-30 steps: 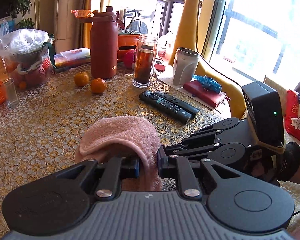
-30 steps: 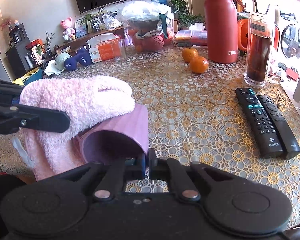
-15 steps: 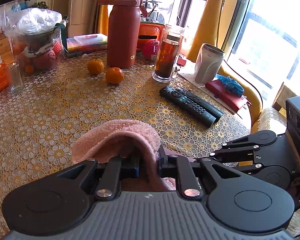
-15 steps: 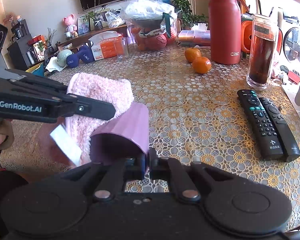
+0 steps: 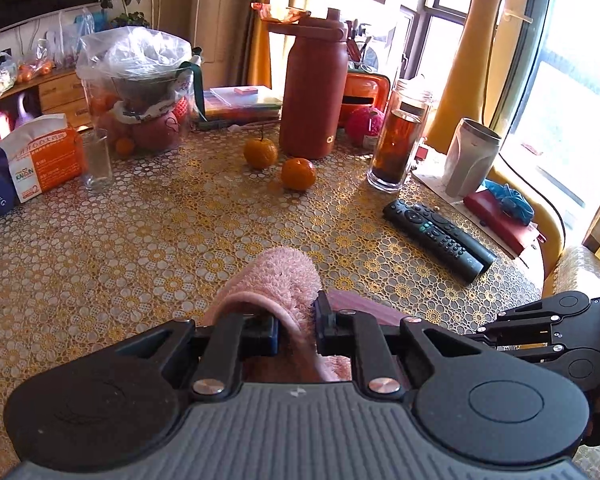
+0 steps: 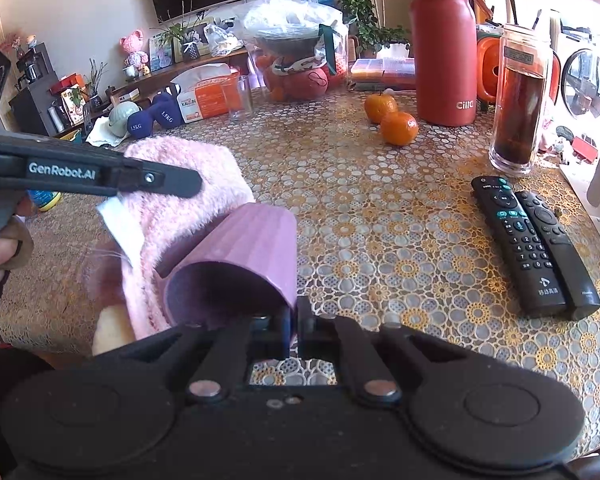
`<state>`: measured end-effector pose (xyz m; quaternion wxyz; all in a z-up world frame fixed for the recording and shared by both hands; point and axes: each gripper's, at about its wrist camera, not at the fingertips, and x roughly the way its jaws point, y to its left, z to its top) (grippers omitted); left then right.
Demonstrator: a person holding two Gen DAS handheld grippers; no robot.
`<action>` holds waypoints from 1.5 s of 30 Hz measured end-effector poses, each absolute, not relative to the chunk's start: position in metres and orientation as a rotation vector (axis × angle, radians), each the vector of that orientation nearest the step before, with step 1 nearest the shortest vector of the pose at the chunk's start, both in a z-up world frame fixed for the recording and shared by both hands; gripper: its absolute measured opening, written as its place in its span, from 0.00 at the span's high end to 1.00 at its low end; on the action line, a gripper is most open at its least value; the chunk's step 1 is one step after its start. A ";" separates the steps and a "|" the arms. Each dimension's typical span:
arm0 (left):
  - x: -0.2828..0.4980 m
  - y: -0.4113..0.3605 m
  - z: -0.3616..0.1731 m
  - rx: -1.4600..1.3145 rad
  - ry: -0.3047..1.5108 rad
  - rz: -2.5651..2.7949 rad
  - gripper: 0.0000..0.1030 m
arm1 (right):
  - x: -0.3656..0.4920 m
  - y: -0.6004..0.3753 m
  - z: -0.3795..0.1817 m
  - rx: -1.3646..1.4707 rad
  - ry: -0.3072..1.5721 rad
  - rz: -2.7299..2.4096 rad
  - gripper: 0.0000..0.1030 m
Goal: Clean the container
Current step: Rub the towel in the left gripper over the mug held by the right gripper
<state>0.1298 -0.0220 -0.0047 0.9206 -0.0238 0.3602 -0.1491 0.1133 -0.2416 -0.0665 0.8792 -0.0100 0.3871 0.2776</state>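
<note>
A ribbed purple cup [image 6: 240, 264] lies tilted with its mouth toward the right wrist camera. My right gripper [image 6: 294, 320] is shut on the cup's rim. A fluffy pink towel [image 6: 188, 208] drapes against the cup's left side, with a white label hanging from it. My left gripper [image 6: 180, 182] is shut on the pink towel [image 5: 280, 280]. In the left wrist view the towel bulges between the fingers of the left gripper [image 5: 296, 320], and a strip of the cup [image 5: 360, 308] shows just right of it. The right gripper's body [image 5: 548, 328] sits at the right edge.
On the patterned table [image 5: 140, 240] lie two black remotes [image 6: 532, 248], two oranges [image 6: 392, 120], a red bottle [image 6: 444, 48], a glass jar of dark drink [image 6: 518, 96], a bagged fruit bowl [image 5: 140, 92], a tissue pack [image 5: 44, 156] and a steel cup [image 5: 470, 160].
My left gripper has drawn the towel leftward off the top of the cup, so more of the cup's ribbed side shows. The right gripper and cup have stayed put.
</note>
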 end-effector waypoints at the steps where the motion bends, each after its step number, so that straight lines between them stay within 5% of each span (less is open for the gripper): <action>1: 0.127 -0.018 -0.002 -0.053 0.733 -0.300 0.85 | 0.114 -0.242 -0.067 -0.018 0.809 0.573 0.97; 15: 0.073 -0.059 0.011 -0.024 0.706 -0.493 0.85 | 0.120 -0.245 -0.069 0.010 0.828 0.556 0.97; 34: 0.126 -0.065 -0.029 -0.017 0.808 -0.422 0.85 | 0.117 -0.247 -0.077 -0.002 0.834 0.566 0.96; 45: 0.148 -0.050 -0.047 0.013 0.860 -0.309 0.85 | 0.093 -0.243 -0.059 -0.165 0.727 0.592 0.85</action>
